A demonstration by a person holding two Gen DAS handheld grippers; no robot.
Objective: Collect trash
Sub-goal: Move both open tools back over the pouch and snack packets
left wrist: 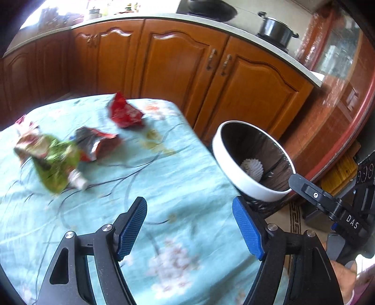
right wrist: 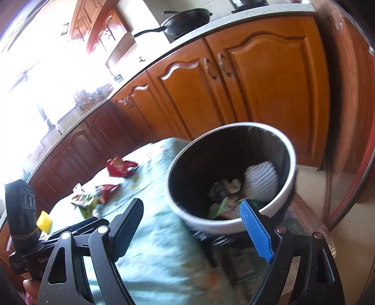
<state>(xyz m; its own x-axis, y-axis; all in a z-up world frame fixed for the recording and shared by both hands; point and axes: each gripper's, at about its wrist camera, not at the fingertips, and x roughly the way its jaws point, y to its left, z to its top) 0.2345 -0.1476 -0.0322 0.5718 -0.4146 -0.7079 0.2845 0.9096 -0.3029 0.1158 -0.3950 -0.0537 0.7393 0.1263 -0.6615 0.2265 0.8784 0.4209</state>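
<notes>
Snack wrappers lie on the light-blue flowered tablecloth (left wrist: 178, 178): a red one (left wrist: 124, 112) at the far side, a dark red-and-silver one (left wrist: 93, 143), and a green one (left wrist: 56, 162) at the left. My left gripper (left wrist: 189, 206) hovers open over the cloth, nothing between its blue pads. A white-rimmed bin (left wrist: 236, 173) with a black liner stands past the table's right edge. My right gripper (right wrist: 192, 211) is open beside the bin (right wrist: 211, 225), which holds a white ribbed object (right wrist: 260, 180) and crumpled wrappers (right wrist: 225, 206). The red wrapper (right wrist: 119, 166) shows far left.
Orange-brown wooden cabinets (left wrist: 178, 63) run behind the table under a pale countertop. A steel pot (left wrist: 276, 28) and a black wok (right wrist: 187, 21) sit on it. A glass-fronted red cabinet (left wrist: 339, 77) stands at the right. The right tool's body (left wrist: 328, 204) shows near the bin.
</notes>
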